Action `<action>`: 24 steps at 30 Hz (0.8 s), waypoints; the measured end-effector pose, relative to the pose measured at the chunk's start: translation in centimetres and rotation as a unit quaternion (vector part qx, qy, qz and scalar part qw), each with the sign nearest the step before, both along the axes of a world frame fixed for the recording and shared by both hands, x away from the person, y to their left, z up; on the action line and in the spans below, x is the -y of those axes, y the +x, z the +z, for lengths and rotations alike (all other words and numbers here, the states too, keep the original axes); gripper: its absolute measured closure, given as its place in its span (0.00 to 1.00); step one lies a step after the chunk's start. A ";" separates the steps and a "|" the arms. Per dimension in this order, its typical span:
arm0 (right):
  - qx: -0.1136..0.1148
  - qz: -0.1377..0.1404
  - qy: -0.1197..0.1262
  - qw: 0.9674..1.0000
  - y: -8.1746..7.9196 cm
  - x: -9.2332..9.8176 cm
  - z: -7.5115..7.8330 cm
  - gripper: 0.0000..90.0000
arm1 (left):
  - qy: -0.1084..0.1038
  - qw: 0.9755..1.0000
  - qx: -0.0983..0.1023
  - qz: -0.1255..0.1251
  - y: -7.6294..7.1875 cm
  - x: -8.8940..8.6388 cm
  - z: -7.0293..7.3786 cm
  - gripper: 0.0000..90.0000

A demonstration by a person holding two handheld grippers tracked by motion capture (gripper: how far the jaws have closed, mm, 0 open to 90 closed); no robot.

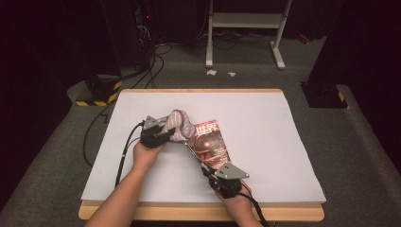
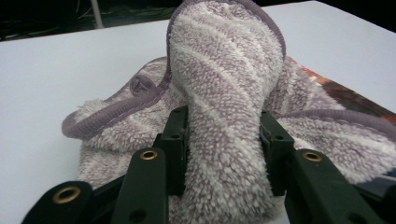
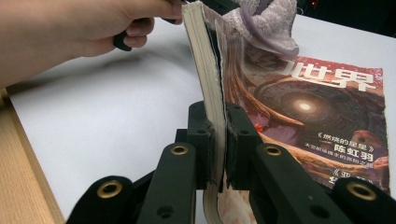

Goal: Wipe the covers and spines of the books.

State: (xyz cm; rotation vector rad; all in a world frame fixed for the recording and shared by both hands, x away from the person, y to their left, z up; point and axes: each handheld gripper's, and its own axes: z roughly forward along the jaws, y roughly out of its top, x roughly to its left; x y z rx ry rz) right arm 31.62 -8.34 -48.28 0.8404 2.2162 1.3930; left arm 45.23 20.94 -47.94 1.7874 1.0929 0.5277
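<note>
Towel (image 1: 176, 124) overlaps magazine (image 1: 213, 144) on white board (image 1: 265, 137).

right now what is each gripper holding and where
Left gripper: shut on an upright fold of the towel. Right gripper: shut on the magazine at its page edge.

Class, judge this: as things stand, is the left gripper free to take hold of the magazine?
Probably not: the left gripper is shut on the towel, and the right gripper holds the magazine.

Striped purple towel (image 2: 224, 93) bunched against tilted magazine (image 3: 299, 116).
</note>
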 end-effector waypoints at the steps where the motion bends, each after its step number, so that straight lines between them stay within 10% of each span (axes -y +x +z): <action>1: 0.000 0.000 0.000 1.000 0.0 0.0 0.0 0.92 | 0.000 1.000 0.000 0.000 0.0 0.0 0.0 0.69; 24: 0.002 -0.001 -0.002 1.000 -0.1 -0.1 -0.1 0.92 | -0.029 0.990 0.075 -0.116 -9.3 4.2 3.1 0.68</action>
